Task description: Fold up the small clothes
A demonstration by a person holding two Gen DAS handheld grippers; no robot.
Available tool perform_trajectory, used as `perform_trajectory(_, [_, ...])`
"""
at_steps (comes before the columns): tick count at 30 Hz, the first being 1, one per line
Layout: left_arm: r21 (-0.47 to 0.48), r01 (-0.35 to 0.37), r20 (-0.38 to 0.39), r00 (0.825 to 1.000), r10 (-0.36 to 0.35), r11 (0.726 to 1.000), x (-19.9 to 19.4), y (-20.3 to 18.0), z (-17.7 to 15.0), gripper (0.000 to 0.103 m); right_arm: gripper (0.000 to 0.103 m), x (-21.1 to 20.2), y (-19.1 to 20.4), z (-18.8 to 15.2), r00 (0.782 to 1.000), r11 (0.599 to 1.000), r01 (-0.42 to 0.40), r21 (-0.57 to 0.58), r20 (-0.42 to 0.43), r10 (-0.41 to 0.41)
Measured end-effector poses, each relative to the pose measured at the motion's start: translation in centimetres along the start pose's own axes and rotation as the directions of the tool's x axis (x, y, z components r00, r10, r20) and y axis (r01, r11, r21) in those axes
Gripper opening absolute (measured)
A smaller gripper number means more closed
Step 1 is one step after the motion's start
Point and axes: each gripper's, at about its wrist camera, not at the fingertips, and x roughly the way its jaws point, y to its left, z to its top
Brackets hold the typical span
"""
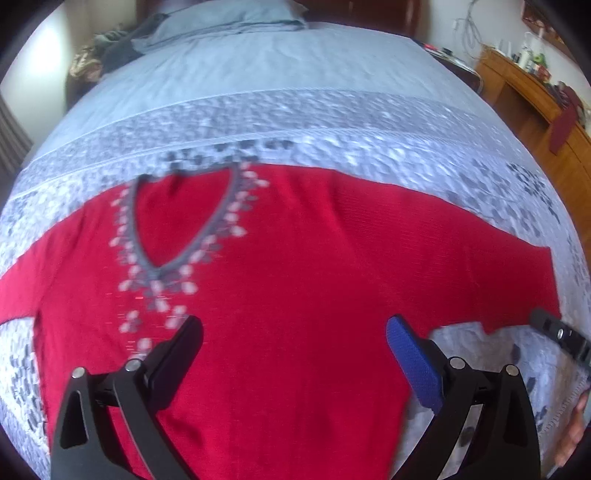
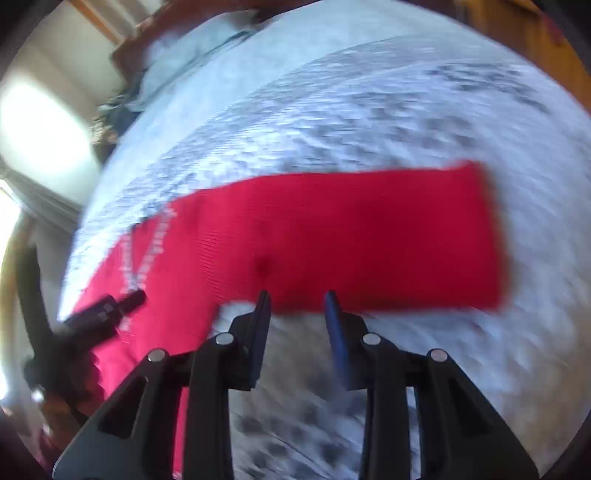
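Observation:
A red top with a grey V-neck and pale flower trim lies flat and spread out on the bed. Its right sleeve stretches out to the right. My left gripper is open and empty, hovering over the body of the top below the neckline. My right gripper is open and empty at the lower edge of the sleeve, near the armpit. The right gripper's tip also shows in the left wrist view, and the left gripper shows in the right wrist view. The right wrist view is blurred.
The bed has a grey-blue patterned cover and a pillow at the head. Dark clothes lie at the far left. A wooden desk with small items stands to the right of the bed.

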Motion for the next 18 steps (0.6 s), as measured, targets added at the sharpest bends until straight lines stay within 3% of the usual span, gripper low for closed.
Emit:
perform_trajectory(2, [0.007,0.065,-0.025,0.998,-0.065,0.998,0.6,-2.3,0.2,0.099,0.031,-1.6,-1.6,-1.8,0.997,0.998,0.068,0.005,0.027,-0.068])
perform_trajectory(7, [0.04,0.219,-0.109,0.971,-0.214,0.975,2.6,-8.4,1.3,0.099,0.031,-2.6,-4.4,-4.8,0.992,0.994,0.101,0.045,0.07,-0.104])
perform_trajectory(9, [0.049,0.239,-0.139,0.963,-0.23,0.97,3.6,-10.0,1.8,0.099,0.031,-2.3,-4.4,-4.8,0.99,0.993,0.121,0.014,0.071,-0.121])
perform_trajectory(14, [0.001,0.268,-0.206,0.943,-0.262,0.964,6.1,-11.4,2.8,0.093,0.031,-1.5,-4.9,-5.1,0.995,0.997,0.075,0.016,0.067,-0.076])
perform_trajectory(18, [-0.023,0.285,-0.215,0.935,-0.283,0.958,6.2,-11.9,3.0,0.092,0.034,-1.1,-5.8,-5.2,0.997,0.998,0.034,0.062,0.062,-0.038])
